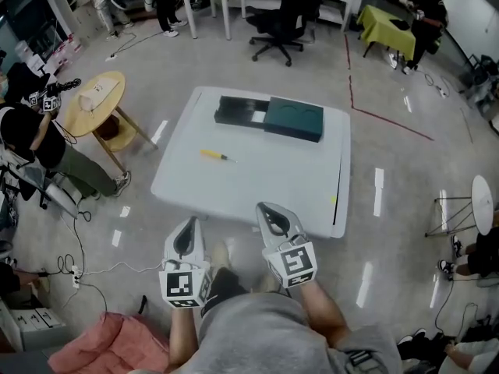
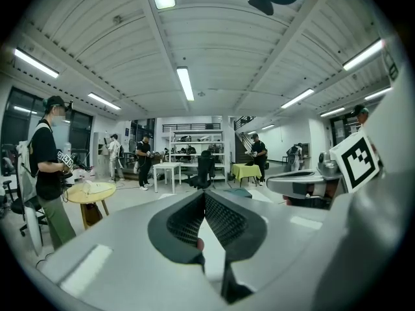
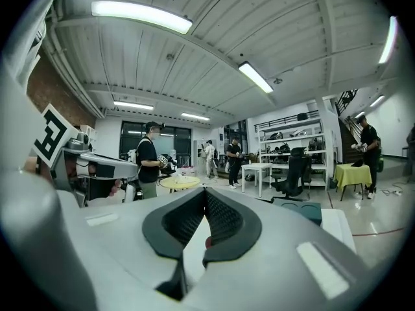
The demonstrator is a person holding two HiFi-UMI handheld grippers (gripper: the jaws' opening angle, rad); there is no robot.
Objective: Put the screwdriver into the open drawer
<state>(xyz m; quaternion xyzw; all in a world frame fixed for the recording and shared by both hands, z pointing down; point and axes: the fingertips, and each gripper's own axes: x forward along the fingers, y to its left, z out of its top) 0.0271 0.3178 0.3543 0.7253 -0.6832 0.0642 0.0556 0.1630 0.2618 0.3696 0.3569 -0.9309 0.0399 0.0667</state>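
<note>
A screwdriver with a yellow handle lies on the white table, left of its middle. At the table's far side stands a dark green box with its black drawer pulled open to the left. Both grippers hover side by side just short of the table's near edge, well apart from the screwdriver. My left gripper is shut with nothing in it, its tips meeting. My right gripper is shut and empty too. The green box shows ahead in the right gripper view.
A round wooden table and a seated person are to the left. An office chair and a yellow-green table stand farther off. A small white round table is at the right. Cables lie on the floor at lower left.
</note>
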